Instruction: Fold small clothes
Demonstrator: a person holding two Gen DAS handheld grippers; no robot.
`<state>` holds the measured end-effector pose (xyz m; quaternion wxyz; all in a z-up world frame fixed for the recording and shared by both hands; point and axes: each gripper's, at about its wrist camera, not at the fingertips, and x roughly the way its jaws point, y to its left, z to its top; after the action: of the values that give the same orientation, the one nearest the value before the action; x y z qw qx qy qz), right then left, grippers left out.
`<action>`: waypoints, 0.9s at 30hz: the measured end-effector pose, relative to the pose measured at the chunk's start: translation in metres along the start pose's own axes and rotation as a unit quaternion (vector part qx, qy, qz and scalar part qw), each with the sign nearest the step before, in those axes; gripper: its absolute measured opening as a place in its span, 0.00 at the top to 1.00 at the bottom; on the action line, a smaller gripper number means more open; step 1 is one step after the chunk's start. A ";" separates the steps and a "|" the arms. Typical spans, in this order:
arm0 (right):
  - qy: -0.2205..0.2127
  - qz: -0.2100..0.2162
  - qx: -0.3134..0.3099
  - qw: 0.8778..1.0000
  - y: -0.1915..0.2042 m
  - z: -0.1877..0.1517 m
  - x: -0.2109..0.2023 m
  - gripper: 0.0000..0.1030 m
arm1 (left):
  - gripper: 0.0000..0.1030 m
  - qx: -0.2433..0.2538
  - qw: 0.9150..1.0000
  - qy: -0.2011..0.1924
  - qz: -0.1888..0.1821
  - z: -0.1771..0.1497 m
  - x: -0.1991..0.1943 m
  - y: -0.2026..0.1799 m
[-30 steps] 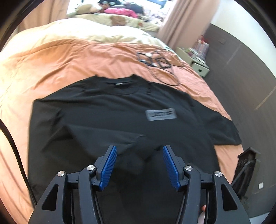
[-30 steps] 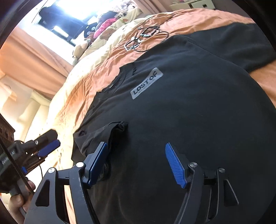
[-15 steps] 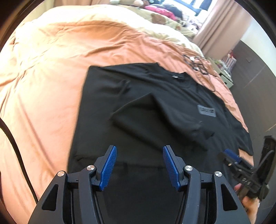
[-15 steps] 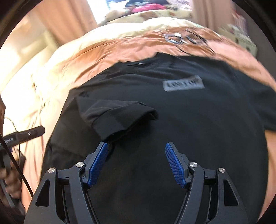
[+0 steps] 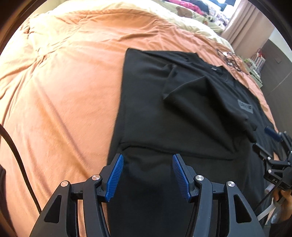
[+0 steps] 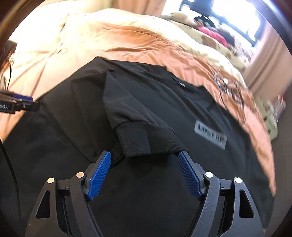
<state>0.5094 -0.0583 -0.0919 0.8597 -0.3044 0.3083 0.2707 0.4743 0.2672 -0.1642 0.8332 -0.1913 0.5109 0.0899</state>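
A black T-shirt (image 5: 164,127) with a grey chest label (image 5: 245,105) lies flat on the orange bedcover (image 5: 63,91). Its left sleeve (image 5: 191,94) is folded inward over the chest. My left gripper (image 5: 147,171) is open and empty above the shirt's lower left part. My right gripper (image 6: 144,171) is open and empty, with the folded sleeve's ribbed cuff (image 6: 146,142) lying just ahead of its fingertips; it also shows in the left wrist view (image 5: 273,149). The label (image 6: 210,136) shows in the right wrist view. The left gripper shows at that view's left edge (image 6: 16,104).
A tangle of black cables (image 5: 230,60) lies on the bedcover beyond the shirt's collar. A cream duvet and piled clothes (image 5: 191,11) lie at the far side. A bedside unit (image 5: 255,67) and a dark wall stand on the right.
Both grippers have swung leftward along the shirt. The left gripper now looks at the shirt's left edge, and the right gripper has come closer to the folded sleeve cuff.
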 end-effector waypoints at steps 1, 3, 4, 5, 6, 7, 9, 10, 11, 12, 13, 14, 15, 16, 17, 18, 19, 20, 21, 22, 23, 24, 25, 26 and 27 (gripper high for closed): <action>0.000 -0.008 -0.019 1.000 0.006 0.000 0.003 0.27 | 0.44 -0.010 1.000 0.003 0.000 -0.002 0.003 0.004; -0.002 -0.018 -0.048 0.999 0.018 -0.001 0.008 0.27 | 0.44 -0.028 1.000 0.010 0.005 -0.007 0.009 0.010; -0.008 -0.030 -0.062 0.998 0.024 -0.001 0.010 0.27 | 0.44 -0.036 0.999 0.009 0.004 -0.009 0.011 0.012; -0.012 -0.040 -0.071 0.997 0.027 -0.001 0.011 0.27 | 0.44 -0.043 0.999 0.007 0.000 -0.011 0.012 0.014; -0.017 -0.055 -0.081 0.995 0.031 -0.001 0.014 0.27 | 0.44 -0.047 0.999 0.006 -0.002 -0.013 0.013 0.015; -0.021 -0.059 -0.084 0.995 0.032 0.000 0.015 0.28 | 0.44 -0.051 0.999 0.003 0.000 -0.015 0.013 0.015; -0.027 -0.060 -0.085 0.994 0.031 0.001 0.016 0.51 | 0.44 -0.055 0.998 -0.003 0.007 -0.017 0.012 0.013; -0.022 -0.052 -0.080 0.995 0.028 0.002 0.017 0.74 | 0.44 -0.056 0.998 -0.004 0.010 -0.018 0.012 0.013; -0.020 -0.046 -0.074 0.996 0.026 0.002 0.016 0.81 | 0.44 -0.059 0.998 -0.006 0.012 -0.018 0.011 0.012; -0.024 -0.044 -0.070 0.996 0.023 0.002 0.014 0.89 | 0.44 -0.061 0.998 -0.007 0.014 -0.018 0.011 0.012; -0.026 -0.046 -0.069 0.996 0.019 0.002 0.013 0.95 | 0.44 -0.062 0.998 -0.007 0.015 -0.017 0.012 0.013; -0.028 -0.049 -0.066 0.996 0.015 0.001 0.010 0.96 | 0.44 -0.063 0.998 -0.007 0.016 -0.017 0.012 0.013; -0.030 -0.051 -0.060 0.996 0.008 0.000 0.008 0.97 | 0.44 -0.064 0.998 -0.007 0.017 -0.015 0.013 0.012; -0.033 -0.053 -0.051 0.997 -0.001 0.001 0.006 0.97 | 0.44 -0.064 0.998 -0.007 0.018 -0.014 0.013 0.012; -0.034 -0.056 -0.043 0.997 -0.008 0.000 0.003 0.97 | 0.44 -0.065 0.998 -0.008 0.020 -0.011 0.015 0.010; -0.036 -0.059 -0.031 0.997 -0.016 -0.002 -0.002 0.98 | 0.44 -0.067 0.997 -0.009 0.022 -0.009 0.015 0.009; -0.036 -0.060 -0.023 0.997 -0.022 -0.001 -0.002 0.98 | 0.44 -0.069 0.997 -0.009 0.024 -0.007 0.016 0.009; -0.036 -0.060 -0.013 0.997 -0.029 -0.001 -0.005 0.98 | 0.44 -0.070 0.997 -0.009 0.026 -0.007 0.016 0.009; -0.034 -0.061 0.001 0.998 -0.039 -0.002 -0.009 0.98 | 0.44 -0.070 0.997 -0.009 0.029 -0.005 0.016 0.009; -0.033 -0.063 0.009 0.997 -0.044 -0.001 -0.011 0.98 | 0.44 -0.068 0.997 -0.010 0.033 -0.004 0.017 0.008; -0.033 -0.067 0.017 0.997 -0.049 0.000 -0.014 0.98 | 0.44 -0.066 0.997 -0.010 0.036 -0.002 0.018 0.007; -0.033 -0.073 0.029 0.996 -0.059 -0.001 -0.020 0.98 | 0.44 -0.064 0.997 -0.010 0.039 -0.001 0.018 0.007; -0.032 -0.074 0.036 0.996 -0.065 0.003 -0.021 0.98 | 0.44 -0.063 0.997 -0.011 0.041 -0.001 0.019 0.008; -0.031 -0.074 0.047 0.996 -0.072 0.005 -0.024 0.98 | 0.44 -0.064 0.997 -0.011 0.043 0.000 0.020 0.009; -0.029 -0.074 0.060 0.995 -0.080 0.006 -0.028 0.98 | 0.44 -0.066 0.997 -0.011 0.045 0.001 0.020 0.010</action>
<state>0.5449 -0.1160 -0.0401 0.9026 -0.2666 0.2752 0.1961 0.4810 0.2753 -0.1836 0.8197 -0.2214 0.5025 0.1628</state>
